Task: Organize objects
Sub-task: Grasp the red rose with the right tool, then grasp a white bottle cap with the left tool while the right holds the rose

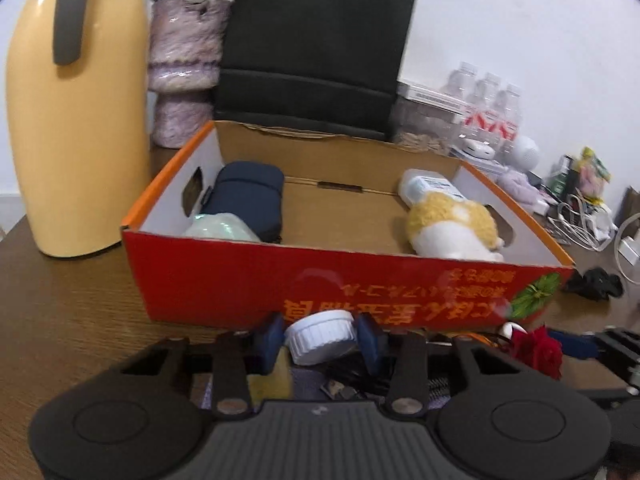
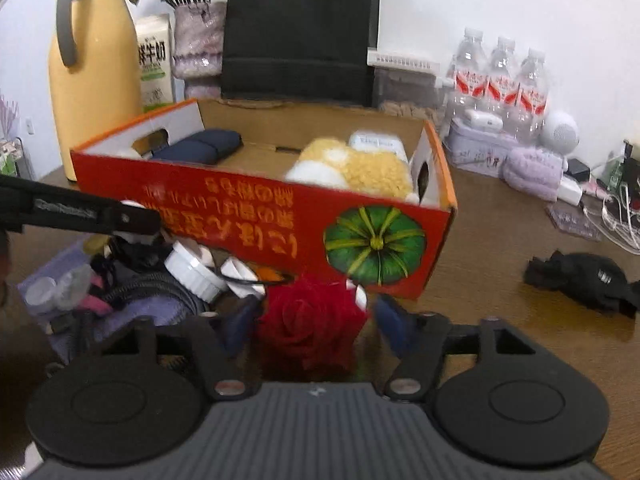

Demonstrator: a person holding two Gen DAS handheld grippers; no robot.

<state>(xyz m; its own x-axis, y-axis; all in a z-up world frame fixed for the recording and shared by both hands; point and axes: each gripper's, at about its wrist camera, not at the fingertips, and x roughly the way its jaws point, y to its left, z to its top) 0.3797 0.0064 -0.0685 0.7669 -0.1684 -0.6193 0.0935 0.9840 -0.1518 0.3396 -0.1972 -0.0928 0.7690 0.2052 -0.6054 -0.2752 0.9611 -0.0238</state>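
A: Left gripper first. We see both blue pads against the sides of a white ribbed jar, so it's pinching that, low in front of the red cardboard box.

B: Agreed. Right gripper: the red rose sits between its blue fingers, but there's a gap on the right side. We can't tell if it's clamped or just around it.

A: Fine, we mark it unclear. The rose is just in front of the box's near wall, by the green pumpkin print.

B: From the right wrist view we also see the jar tilted, beside a heap of small clutter on the left, with the other gripper's dark arm above it.

A: Inside the box: navy pouch at the left, a pale green thing in front of it, too blurred to name. At the right a yellow-and-white plush toy, with a white bottle lying behind it. Middle floor bare cardboard.

B: Around it: yellow thermos jug left of the box, mottled purple vase behind, black chair back, water bottles at back right, black cloth on the brown table to the right.
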